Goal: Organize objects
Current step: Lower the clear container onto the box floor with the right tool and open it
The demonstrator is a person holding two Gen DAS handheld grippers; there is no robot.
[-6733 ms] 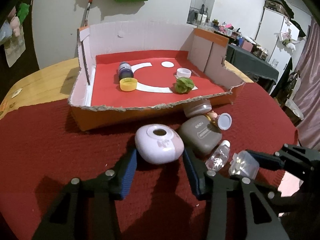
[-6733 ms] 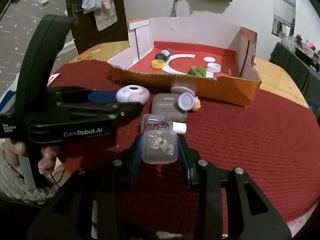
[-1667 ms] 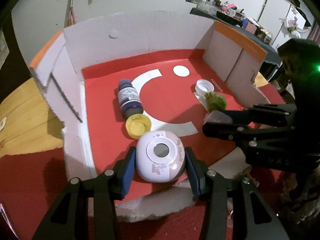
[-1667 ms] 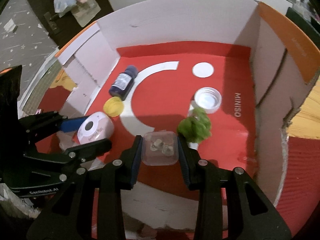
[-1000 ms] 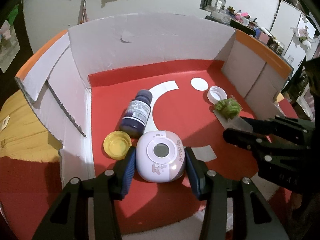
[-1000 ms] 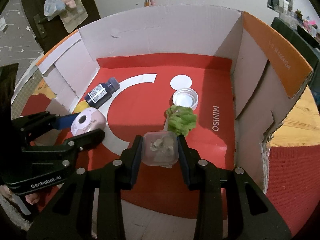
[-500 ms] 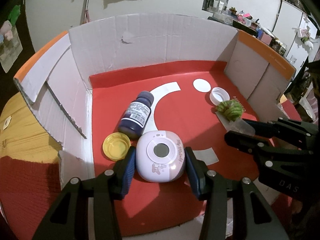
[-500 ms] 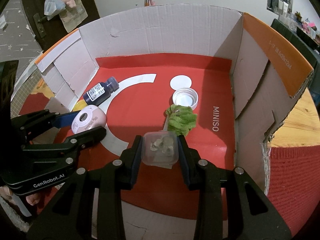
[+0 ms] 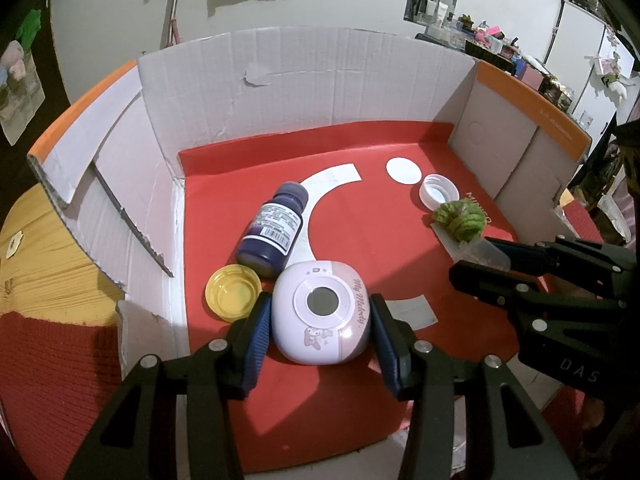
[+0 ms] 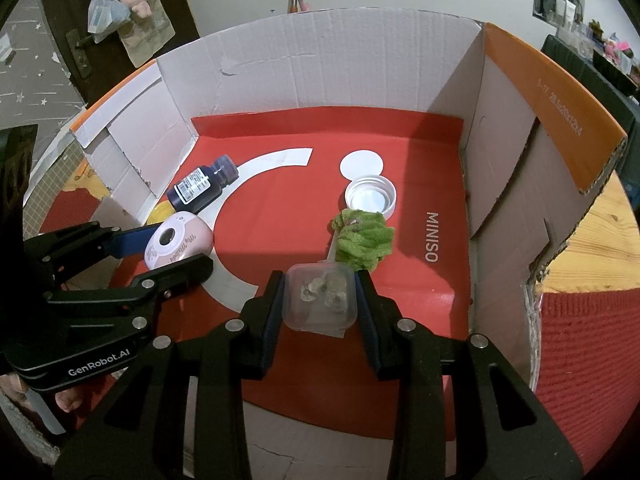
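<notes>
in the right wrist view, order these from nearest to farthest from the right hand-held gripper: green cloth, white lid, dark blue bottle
Measured from the right hand-held gripper:
1. green cloth, just beyond its fingertips, slightly right.
2. white lid, past the cloth, mouth up on the red box floor.
3. dark blue bottle, lying on its side far left, near the box's left wall.

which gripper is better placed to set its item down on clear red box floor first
Right. Its clear plastic case has open red floor in front and to its right; the left gripper's pink round case is crowded by the yellow cap and dark bottle.
</notes>
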